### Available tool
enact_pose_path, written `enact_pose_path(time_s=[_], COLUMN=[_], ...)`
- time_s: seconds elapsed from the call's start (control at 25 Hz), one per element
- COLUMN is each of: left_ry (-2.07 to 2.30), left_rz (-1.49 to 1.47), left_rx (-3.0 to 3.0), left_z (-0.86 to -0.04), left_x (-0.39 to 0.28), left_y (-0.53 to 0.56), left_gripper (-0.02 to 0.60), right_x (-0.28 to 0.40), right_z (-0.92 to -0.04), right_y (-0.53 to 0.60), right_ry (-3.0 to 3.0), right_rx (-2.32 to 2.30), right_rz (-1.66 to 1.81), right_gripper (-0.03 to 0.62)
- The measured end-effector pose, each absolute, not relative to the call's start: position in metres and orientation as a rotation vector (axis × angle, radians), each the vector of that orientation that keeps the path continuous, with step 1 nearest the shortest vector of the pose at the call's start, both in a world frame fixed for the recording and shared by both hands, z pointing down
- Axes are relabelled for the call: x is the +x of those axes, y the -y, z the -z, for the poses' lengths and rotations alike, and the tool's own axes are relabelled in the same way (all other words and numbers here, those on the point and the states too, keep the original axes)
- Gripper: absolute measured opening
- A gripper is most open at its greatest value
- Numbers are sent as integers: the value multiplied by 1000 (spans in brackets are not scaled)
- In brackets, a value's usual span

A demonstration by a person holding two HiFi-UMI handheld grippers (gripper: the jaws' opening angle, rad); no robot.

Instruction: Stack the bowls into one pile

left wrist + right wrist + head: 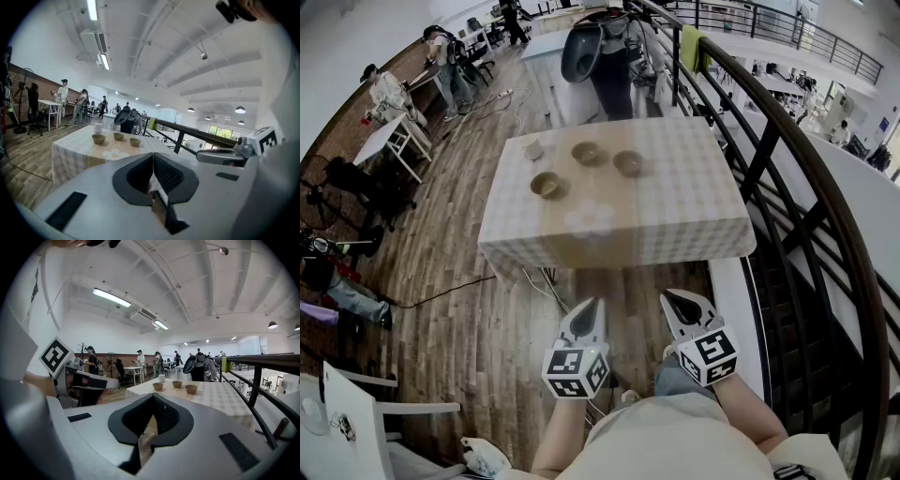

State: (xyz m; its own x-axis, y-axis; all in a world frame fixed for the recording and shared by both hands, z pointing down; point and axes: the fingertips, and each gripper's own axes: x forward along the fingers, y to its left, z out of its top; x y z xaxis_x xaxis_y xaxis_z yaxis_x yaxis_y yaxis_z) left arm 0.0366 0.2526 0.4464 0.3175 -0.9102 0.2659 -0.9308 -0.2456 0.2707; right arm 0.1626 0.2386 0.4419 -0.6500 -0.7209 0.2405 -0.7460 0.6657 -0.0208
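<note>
Bowls number three on the table (684, 202), each standing alone and none inside another. The left bowl (546, 185) is nearest the person, the middle bowl (586, 153) is farther back, and the right bowl (628, 163) is just beside the middle one. All three are upright and apart from each other on the far-left part of the checked cloth. A white cup (533, 149) stands near the left bowl, toward the table's far-left corner. The left gripper (592, 306) and the right gripper (679, 300) hang side by side over the wooden floor (487, 319), well short of the table's near edge, both pointing toward it and tipped slightly downward. In the left gripper view the dark pads are pressed together at the tips with nothing between them, and the bowls show well beyond them. The right gripper view shows the same: its pads meet at the front and hold nothing. Each gripper carries a marker cube (576, 369) at its back end, close to the person's body. A dark railing (787, 141) runs along the right side of the table, and a person in dark clothes (611, 70) stands at its far end.
</note>
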Motion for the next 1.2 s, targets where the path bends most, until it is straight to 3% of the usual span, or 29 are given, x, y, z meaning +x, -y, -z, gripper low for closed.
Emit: enact_pose_path(time_s=[1.2], left_ry=[1636], left_rz=[17], left_rx=[2207], left_z=[-445], left_x=[5], left_y=[-332], left_gripper=[5], right_x=[125], right_z=[-427], right_y=[-318], right_ry=[2759], right_rx=[1158], right_rz=[-177], right_gripper=[0])
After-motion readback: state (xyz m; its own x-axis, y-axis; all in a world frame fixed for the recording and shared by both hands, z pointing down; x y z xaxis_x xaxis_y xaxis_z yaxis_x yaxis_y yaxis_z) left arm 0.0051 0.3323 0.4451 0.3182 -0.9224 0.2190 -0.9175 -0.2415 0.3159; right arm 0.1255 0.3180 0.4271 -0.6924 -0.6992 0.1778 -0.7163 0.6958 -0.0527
